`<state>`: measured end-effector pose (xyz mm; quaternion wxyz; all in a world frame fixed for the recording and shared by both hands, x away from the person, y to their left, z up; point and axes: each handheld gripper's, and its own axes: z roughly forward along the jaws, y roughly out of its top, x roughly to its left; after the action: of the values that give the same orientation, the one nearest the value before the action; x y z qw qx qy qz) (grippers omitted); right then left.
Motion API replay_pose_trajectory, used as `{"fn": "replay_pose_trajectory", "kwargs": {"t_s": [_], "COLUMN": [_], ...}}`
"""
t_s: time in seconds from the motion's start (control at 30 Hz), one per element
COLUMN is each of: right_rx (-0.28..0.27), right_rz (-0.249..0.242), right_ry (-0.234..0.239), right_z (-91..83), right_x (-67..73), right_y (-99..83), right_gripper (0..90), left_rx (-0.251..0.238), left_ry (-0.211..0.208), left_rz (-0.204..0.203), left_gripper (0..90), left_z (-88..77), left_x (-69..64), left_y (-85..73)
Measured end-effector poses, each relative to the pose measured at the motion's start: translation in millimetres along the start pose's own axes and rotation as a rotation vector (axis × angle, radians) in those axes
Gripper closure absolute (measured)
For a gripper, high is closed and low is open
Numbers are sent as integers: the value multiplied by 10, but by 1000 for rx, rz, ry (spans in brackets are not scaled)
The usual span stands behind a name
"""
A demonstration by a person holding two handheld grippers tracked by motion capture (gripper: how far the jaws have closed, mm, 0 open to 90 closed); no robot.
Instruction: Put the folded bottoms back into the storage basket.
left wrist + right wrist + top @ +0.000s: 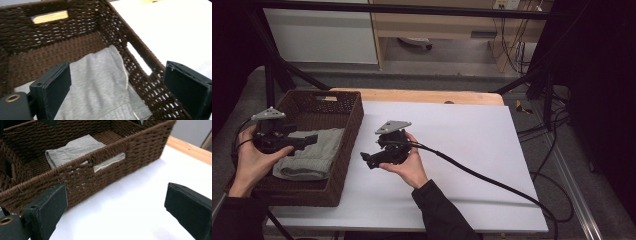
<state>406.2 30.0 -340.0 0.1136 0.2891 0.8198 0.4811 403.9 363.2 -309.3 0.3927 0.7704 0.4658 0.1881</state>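
fingers (pixel 53 86) spread above folded cloth (pixel 100 82)

White-topped table (pixel 452 150) with a strip of bare wood along the far edge. Brown woven basket (pixel 347 150) sitting right at the left edge, hanging over it a bit. Black cable (pixel 492 182) snaking off toward the near right corner.

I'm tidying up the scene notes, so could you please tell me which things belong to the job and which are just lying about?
In the job:
- folded grey cloth
- brown wicker basket
- left gripper, open
- right gripper, open

Just lying about:
- white table
- black cables on the floor
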Motion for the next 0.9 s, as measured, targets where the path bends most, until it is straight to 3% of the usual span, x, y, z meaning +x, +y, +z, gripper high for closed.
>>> {"fn": "replay_pose_trajectory", "kwargs": {"t_s": [0.9], "right_rx": [-6], "right_rz": [79], "right_ry": [-49], "right_z": [-646], "right_x": [-574], "right_y": [-521], "right_gripper": [36], "left_rx": [14], "left_ry": [-99], "left_rz": [115], "left_gripper": [64], "left_z": [382], "left_x": [-616], "left_y": [-19]}}
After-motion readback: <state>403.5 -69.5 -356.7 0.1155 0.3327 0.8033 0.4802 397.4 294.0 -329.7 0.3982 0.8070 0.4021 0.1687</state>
